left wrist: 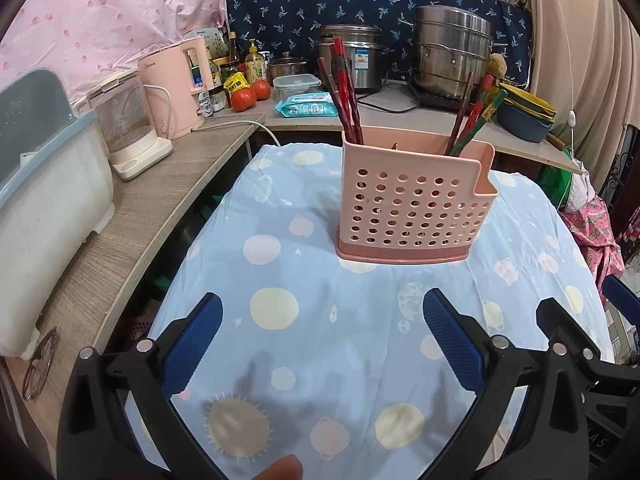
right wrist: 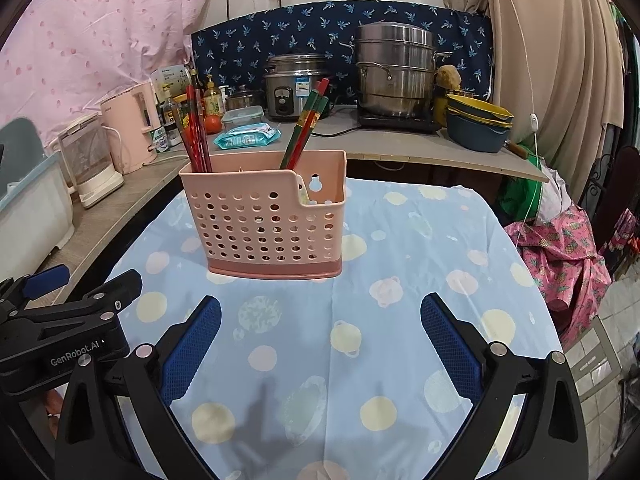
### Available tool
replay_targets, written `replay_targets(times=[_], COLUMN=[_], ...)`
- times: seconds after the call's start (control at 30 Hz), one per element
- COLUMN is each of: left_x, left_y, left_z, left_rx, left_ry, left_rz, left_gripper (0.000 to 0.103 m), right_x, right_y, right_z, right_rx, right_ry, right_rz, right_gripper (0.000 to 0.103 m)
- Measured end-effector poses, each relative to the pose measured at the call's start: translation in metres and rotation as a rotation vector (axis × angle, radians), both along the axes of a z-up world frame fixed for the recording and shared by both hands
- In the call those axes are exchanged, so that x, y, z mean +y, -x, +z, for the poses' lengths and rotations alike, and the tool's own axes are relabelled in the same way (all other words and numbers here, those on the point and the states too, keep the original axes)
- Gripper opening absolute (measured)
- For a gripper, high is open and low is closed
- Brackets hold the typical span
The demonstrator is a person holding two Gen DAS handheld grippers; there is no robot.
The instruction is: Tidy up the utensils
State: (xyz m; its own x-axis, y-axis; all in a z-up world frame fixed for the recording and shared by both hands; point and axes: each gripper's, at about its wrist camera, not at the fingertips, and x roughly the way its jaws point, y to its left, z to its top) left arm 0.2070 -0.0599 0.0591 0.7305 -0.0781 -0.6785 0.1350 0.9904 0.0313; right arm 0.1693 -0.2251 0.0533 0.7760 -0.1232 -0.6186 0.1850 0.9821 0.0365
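Note:
A pink perforated utensil holder [left wrist: 408,208] [right wrist: 266,216] stands upright on a table covered with a light blue patterned cloth [left wrist: 320,340] [right wrist: 360,320]. Red chopsticks [left wrist: 346,96] [right wrist: 196,128] lean out of its left end. Red and green chopsticks [left wrist: 478,116] [right wrist: 306,128] lean out of its right part. My left gripper [left wrist: 322,310] is open over bare cloth in front of the holder, nothing between its blue pads. My right gripper [right wrist: 320,308] is also open and empty, short of the holder. The other gripper shows at the right edge of the left wrist view and at the left edge of the right wrist view.
A wooden counter [left wrist: 132,216] runs along the left with a white and blue bin [left wrist: 44,184], a glass kettle [left wrist: 124,124] and a pink kettle [left wrist: 172,84]. Behind the table stand a rice cooker [right wrist: 294,84], a steel steamer [right wrist: 394,68], stacked bowls [right wrist: 476,124], tomatoes and wipes.

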Motion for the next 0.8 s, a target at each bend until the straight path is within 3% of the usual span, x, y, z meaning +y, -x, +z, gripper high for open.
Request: replay_targets(times=[0.8], left_x=[0.0014], left_y=[0.0003], left_z=[-0.0067], left_rx=[0.01], left_ry=[-0.026], left_rz=[0.021], left_gripper=[0.096], right_x=[0.0031], right_y=[0.0001], right_z=[-0.007], right_rx=[0.019], right_ry=[-0.001], right_rz=[0.001], right_gripper=[0.096])
